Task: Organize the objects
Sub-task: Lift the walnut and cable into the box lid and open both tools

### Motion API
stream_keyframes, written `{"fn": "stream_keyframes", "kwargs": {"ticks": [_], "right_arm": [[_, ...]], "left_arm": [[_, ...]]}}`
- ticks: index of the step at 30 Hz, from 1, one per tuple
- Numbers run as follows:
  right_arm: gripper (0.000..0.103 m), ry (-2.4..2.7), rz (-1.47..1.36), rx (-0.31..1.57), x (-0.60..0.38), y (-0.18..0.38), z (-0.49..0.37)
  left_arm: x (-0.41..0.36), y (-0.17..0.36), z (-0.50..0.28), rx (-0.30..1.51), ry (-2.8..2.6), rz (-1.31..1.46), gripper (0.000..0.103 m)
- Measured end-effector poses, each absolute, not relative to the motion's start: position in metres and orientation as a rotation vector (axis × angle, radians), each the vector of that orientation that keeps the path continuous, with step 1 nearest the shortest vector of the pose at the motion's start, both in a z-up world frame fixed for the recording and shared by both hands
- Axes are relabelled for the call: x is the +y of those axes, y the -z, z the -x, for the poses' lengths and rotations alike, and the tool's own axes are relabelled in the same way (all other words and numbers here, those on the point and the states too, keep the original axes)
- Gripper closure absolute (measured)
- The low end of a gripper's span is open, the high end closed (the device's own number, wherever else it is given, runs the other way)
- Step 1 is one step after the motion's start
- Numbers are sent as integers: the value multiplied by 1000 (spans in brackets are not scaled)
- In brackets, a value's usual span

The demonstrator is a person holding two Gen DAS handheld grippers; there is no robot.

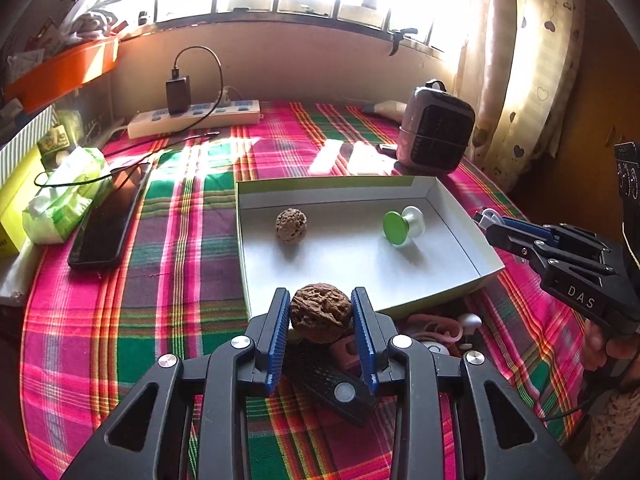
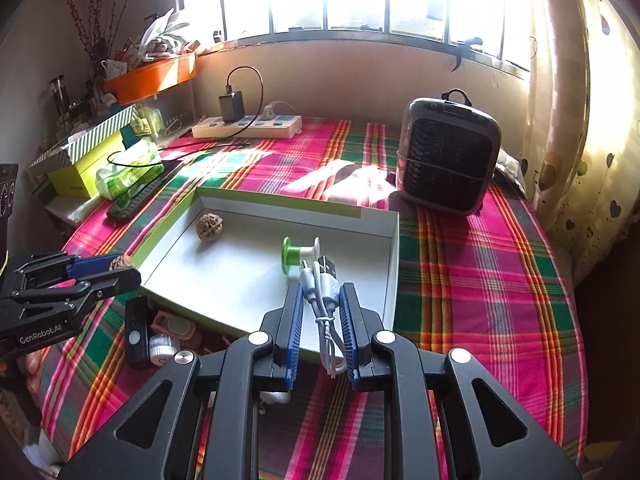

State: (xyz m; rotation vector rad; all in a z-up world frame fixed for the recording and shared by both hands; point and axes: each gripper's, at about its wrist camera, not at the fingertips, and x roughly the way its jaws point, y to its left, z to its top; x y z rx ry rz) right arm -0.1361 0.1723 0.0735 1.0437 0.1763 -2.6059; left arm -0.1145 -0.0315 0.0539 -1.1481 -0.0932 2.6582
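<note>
From your left wrist camera, your left gripper (image 1: 321, 308) has its blue ribbed pads clamped on a dark brown wrinkled walnut (image 1: 321, 311), held just short of the near wall of the shallow white cardboard box with the lime-green rim (image 1: 486, 240). Inside that box already lie a paler, pitted walnut (image 1: 291, 226) towards the far left and a green-and-white plastic spool (image 1: 400, 222) towards the far right, well apart from each other. Below your fingers, on the pink-and-green plaid tablecloth (image 1: 172, 280), there are still loose items: a black rectangular remote-like device (image 1: 336, 384), a pink plastic piece (image 1: 436, 326) and a small white round part (image 1: 470, 321). Your right gripper (image 1: 486, 222) shows at the right edge with something white at its tip.

From your right wrist camera, that gripper's jaws are drawn together on a white bundled USB cable (image 2: 323, 300), whose plug end hangs over the box's near right part, just in front of the spool. The cable's loop dangles below the pads.

Judging by this, you are roughly midway: two things are in the box, two more are in your grip and look ready to go in, and the black device, the pink piece and a white ribbed cap (image 2: 163, 346) beside the box's near edge remain to be collected.
</note>
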Motion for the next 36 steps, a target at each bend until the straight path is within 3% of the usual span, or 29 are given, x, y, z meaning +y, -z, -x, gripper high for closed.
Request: {"fn": "stream_keyframes", "kwargs": {"ticks": [36], "right_arm": [[83, 2566, -1279, 106, 171, -29, 237]], "left_arm": [[21, -25, 231, 38, -2545, 1274, 74]]}}
